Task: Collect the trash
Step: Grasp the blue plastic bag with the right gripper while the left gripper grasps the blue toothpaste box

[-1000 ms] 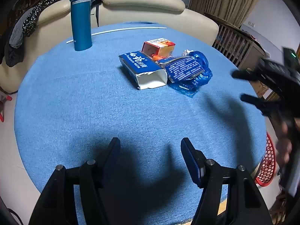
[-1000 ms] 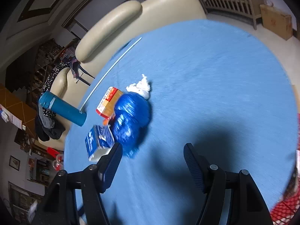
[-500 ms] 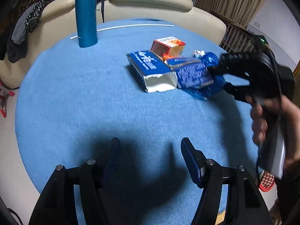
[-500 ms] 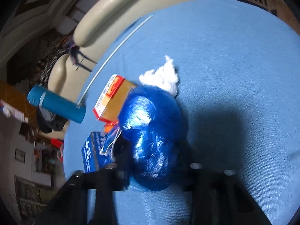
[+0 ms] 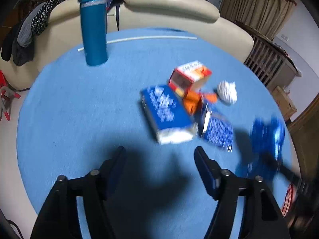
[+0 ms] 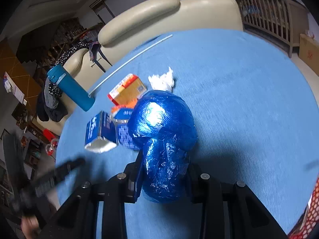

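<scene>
Two units: right hand-held gripper [image 6: 164,171] clamped on blue bag [image 6: 163,137]; left hand-held gripper [image 5: 159,159] opening, empty, cartons [image 5: 167,113] ahead.

1. The right gripper [image 6: 164,176] points down at a slant, its jaws pressed on a blue plastic bag [image 6: 162,139] — both pads are hidden behind it.
2. The left gripper [image 5: 159,159] tilts downward, jaws opening — nothing between them.
</scene>
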Motion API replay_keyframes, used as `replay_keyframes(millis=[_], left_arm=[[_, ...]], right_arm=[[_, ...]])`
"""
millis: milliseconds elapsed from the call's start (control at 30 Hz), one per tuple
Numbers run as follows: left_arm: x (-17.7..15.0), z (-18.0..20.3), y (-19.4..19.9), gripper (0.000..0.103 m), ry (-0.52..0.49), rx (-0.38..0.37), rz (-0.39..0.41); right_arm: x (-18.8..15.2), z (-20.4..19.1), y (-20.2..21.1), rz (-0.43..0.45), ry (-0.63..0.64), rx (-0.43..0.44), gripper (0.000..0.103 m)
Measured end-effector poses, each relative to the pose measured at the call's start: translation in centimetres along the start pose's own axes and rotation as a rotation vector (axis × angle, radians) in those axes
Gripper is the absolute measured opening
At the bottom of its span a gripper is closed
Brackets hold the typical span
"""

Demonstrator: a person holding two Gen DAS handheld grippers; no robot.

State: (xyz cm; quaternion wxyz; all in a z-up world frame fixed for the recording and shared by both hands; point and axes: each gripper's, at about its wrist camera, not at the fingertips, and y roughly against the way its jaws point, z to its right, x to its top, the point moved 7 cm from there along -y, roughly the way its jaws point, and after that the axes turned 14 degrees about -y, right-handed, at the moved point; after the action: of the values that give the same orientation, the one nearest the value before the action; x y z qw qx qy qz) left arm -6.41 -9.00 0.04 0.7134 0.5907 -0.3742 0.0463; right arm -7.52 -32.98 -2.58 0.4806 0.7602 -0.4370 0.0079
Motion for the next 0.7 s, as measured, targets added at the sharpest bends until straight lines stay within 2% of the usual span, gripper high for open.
replay_keyframes(millis=[133,200,367,400,567,700], left_arm=[[2.6,0.4,-1.4,0.075,0.017,0.009,0.0],[3.3,0.5,-3.2,0.076,0.014,0.029,-0.041],[2.6,0.5,-6.4,0.076,0.007,0.036,-0.109],[2.1,0.6,-6.7,0.06,0.001,0.018,-0.107],[2.3,-0.1,-6.0,0.06,-0.002,-0.017,-0.074],[2.6,-1.2,-5.0,0.06,-0.001,0.018,-0.042]], right_arm=[[-1.0,1.5,0.5,-0.01,-0.031,0.011,0.036],[-1.3,2.0,0.7,-0.014,-0.041,0.011,0.036],[-2.2,2.8,1.2,-0.02,-0.044,0.015,0.036],[-2.4,2.9,1.2,-0.022,-0.045,0.015,0.036],[-3.0,3.1,1.6,-0.021,-0.044,0.018,0.036],[-3.4,2.6,2.0,-0.015,-0.038,0.024,0.036]])
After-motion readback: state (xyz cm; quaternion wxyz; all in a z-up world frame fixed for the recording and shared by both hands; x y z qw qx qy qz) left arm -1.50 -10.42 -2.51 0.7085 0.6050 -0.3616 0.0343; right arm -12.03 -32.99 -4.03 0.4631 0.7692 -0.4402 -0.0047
